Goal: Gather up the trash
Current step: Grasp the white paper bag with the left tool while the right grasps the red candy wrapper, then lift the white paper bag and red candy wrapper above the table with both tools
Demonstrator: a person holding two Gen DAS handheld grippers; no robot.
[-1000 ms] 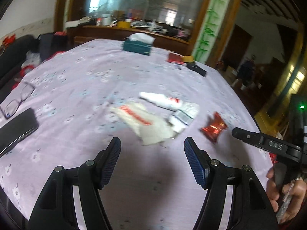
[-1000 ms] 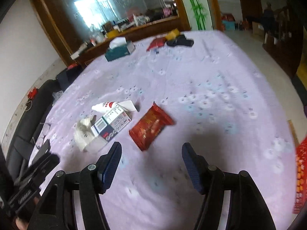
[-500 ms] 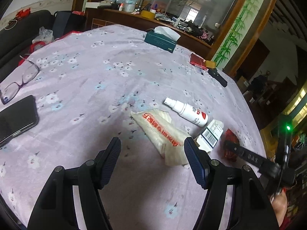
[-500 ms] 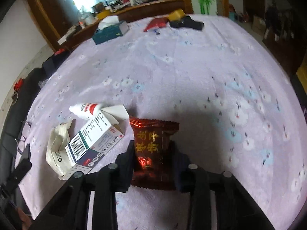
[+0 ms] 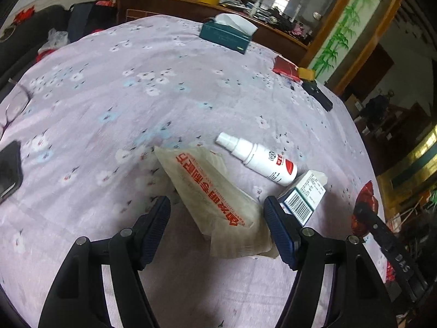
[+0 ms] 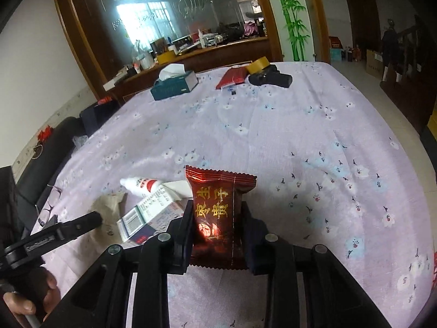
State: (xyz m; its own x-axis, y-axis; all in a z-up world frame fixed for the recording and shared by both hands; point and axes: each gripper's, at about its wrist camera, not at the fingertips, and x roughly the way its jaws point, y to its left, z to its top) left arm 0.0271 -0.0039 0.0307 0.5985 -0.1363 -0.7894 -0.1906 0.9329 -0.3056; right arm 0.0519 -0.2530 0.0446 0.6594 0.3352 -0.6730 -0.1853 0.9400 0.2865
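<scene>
Jaws of right gripper (image 6: 215,227) clamp red wrapper (image 6: 218,213) (left gripper (image 5: 217,227) wide).

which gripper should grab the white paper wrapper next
Left. The left gripper is open with the white paper wrapper lying between its fingers, so closing should do it. The right gripper is already shut on the red snack packet.

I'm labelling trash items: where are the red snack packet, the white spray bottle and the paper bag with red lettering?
red snack packet (image 6: 218,213), right wrist view, printed front.
white spray bottle (image 5: 262,160), left wrist view, body.
paper bag (image 5: 213,194), left wrist view, lettered face.
</scene>
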